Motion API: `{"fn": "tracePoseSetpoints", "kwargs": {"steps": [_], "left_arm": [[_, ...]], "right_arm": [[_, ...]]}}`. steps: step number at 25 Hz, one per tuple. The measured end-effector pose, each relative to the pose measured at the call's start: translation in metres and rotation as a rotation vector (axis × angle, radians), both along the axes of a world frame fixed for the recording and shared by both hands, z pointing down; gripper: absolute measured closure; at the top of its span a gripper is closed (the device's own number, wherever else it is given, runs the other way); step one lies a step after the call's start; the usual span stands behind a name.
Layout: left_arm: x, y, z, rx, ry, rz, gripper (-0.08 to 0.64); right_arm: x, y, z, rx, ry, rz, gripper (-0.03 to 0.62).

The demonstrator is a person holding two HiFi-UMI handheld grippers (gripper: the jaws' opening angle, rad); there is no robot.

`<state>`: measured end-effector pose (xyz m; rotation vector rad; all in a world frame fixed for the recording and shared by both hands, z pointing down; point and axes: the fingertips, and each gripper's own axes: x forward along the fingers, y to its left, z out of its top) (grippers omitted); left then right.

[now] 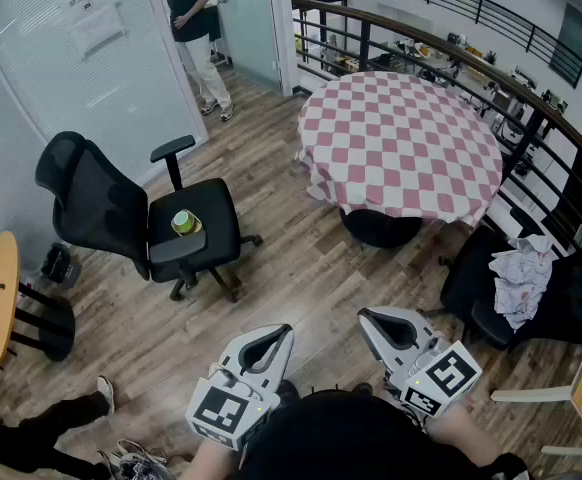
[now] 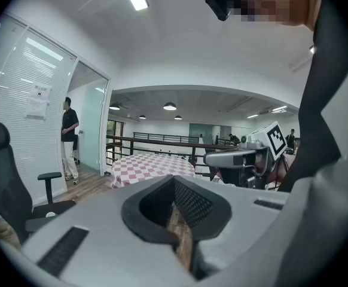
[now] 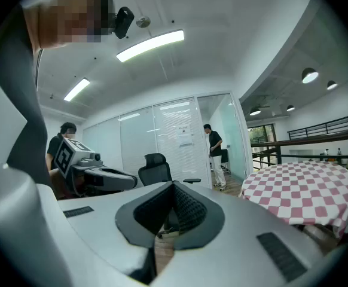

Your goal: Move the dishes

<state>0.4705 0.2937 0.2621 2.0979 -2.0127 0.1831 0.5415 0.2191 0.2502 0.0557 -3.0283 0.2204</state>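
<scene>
On the plank floor [image 1: 301, 288] of a glass-walled room, a round checked worktop [image 1: 401, 143] stands well apart from a black office chair [image 1: 121, 218] whose seat carries a small green cup [image 1: 183, 222], upright with its mouth up, while the left claw [image 1: 285, 329] and right claw [image 1: 364, 315] hover clenched and empty.

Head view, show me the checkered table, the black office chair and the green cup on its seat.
checkered table [image 1: 401, 138], head view, middle of the tablecloth top.
black office chair [image 1: 91, 203], head view, on its backrest.
green cup [image 1: 183, 221], head view, on its open top.
</scene>
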Motion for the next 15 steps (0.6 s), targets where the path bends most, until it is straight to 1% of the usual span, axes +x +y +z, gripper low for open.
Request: {"fn": "tracePoseSetpoints", "kwargs": {"steps": [2, 6, 10, 12, 15], "left_arm": [[-0.002, -0.002, -0.005, -0.002, -0.008, 0.013, 0.554], [-0.008, -0.003, -0.014, 0.004, -0.012, 0.006, 0.554], [-0.008, 0.0, -0.005, 0.001, -0.001, 0.013, 0.554], [-0.018, 0.009, -0.003, 0.009, -0.008, -0.008, 0.554], [-0.041, 0.037, -0.006, 0.016, -0.015, -0.067, 0.554]], "right_arm": [[-0.004, 0.001, -0.005, 0.002, -0.002, -0.002, 0.575], [-0.008, 0.002, -0.018, 0.001, 0.0, -0.012, 0.575], [-0.011, 0.006, -0.001, -0.023, 0.002, -0.024, 0.574], [-0.02, 0.012, 0.005, -0.037, 0.011, -0.024, 0.574], [-0.043, 0.032, 0.004, -0.039, 0.019, -0.049, 0.574]]}}
